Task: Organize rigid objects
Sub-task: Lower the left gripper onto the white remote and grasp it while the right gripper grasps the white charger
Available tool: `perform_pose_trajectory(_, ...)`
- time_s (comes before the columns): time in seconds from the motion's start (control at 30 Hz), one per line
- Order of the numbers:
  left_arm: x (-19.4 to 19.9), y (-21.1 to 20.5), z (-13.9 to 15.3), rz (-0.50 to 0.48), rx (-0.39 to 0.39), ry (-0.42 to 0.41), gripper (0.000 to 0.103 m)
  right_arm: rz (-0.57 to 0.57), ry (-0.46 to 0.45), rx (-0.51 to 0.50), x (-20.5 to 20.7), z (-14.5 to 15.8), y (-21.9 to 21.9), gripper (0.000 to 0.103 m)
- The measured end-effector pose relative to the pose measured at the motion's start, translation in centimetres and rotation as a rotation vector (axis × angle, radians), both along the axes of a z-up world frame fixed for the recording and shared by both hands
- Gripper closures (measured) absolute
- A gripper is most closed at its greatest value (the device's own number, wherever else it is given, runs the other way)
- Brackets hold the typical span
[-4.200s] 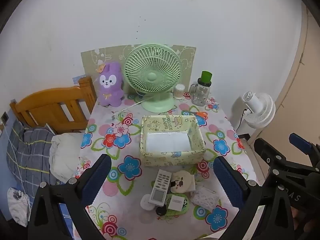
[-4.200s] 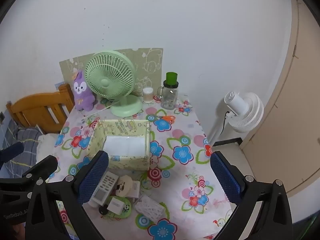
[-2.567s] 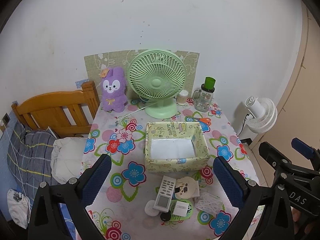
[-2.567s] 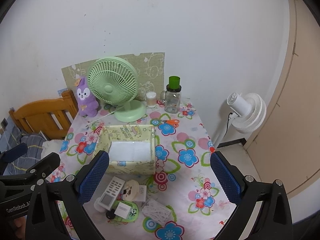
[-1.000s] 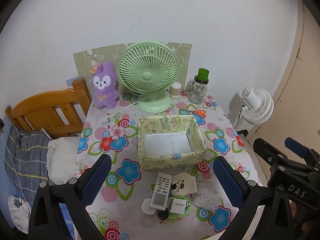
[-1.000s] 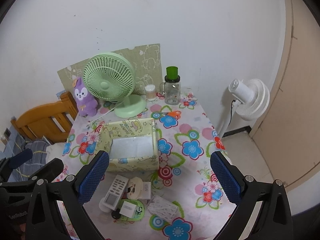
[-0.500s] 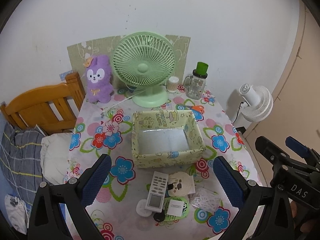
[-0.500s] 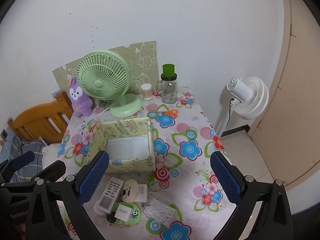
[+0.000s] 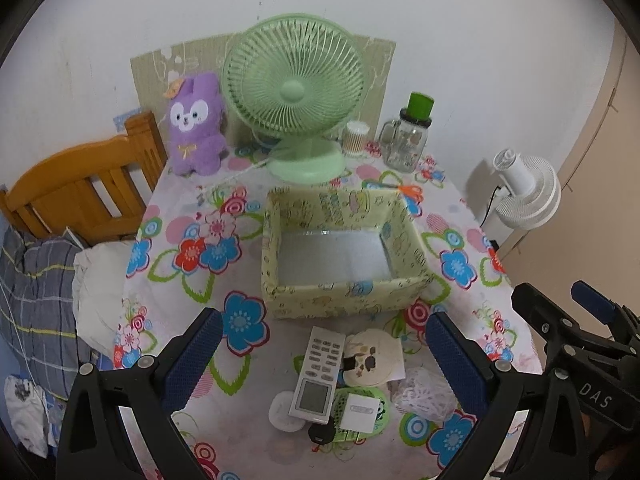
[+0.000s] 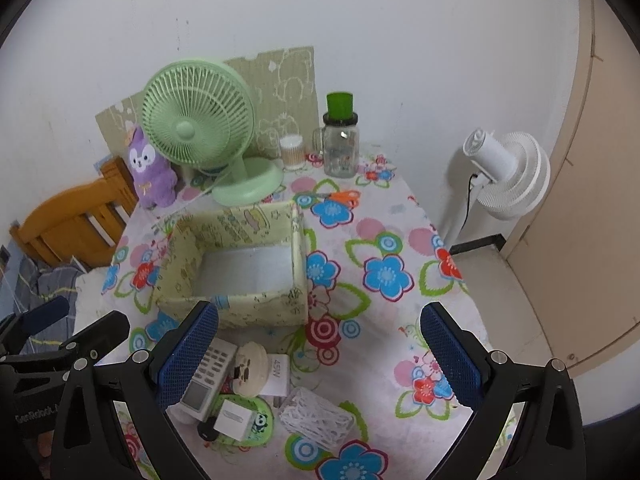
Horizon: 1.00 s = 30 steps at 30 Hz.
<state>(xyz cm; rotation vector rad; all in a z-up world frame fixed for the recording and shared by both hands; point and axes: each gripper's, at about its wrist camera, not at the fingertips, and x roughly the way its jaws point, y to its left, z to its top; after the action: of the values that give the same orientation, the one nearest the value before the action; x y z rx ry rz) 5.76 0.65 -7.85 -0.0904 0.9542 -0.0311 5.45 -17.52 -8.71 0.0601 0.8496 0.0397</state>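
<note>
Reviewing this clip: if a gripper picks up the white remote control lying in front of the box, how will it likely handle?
The remote control looks like a stiff plastic slab, so it should hold its shape between the jaws. It lies flat, overlapping a white disc and the green mat, so lifting may nudge them. Its smooth casing could slip in a grip on one end.

Small room with a white wall, a flowered table and a bed beside it

A table (image 9: 180, 280) under a bright flower-print cloth stands against a plain white wall (image 9: 460, 20) with a few small marks. To its left is a wooden bed frame (image 9: 80, 184) with a plaid blanket (image 9: 32, 280) and a white pillow (image 9: 96, 280). To its right a white floor fan (image 10: 508, 172) stands on a pale floor (image 10: 512, 288) next to a beige door (image 10: 600, 200). The light is even.
</note>
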Motion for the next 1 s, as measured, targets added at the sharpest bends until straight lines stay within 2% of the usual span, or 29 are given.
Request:
perform_pose_trajectory(0.17, 0.3, 0.2, -1.7, 0.000, 0.004, 0.030, 0.001, -0.005, -0.005, 0.007, 0.1, -1.2, 0.1, 0.000)
perform_pose_trajectory(0.77, 1.9, 0.6, -9.9, -0.001, 0.014, 0.181, 0.003, -0.007, 0.095, -0.028, 2.0, -8.4, 0.8, 0.001)
perform_pose_trajectory(1.0, 2.3, 0.6, -12.0, -0.010, 0.038, 0.205, 0.003, -0.003, 0.136, -0.043, 2.5, -10.7, 1.2, 0.001)
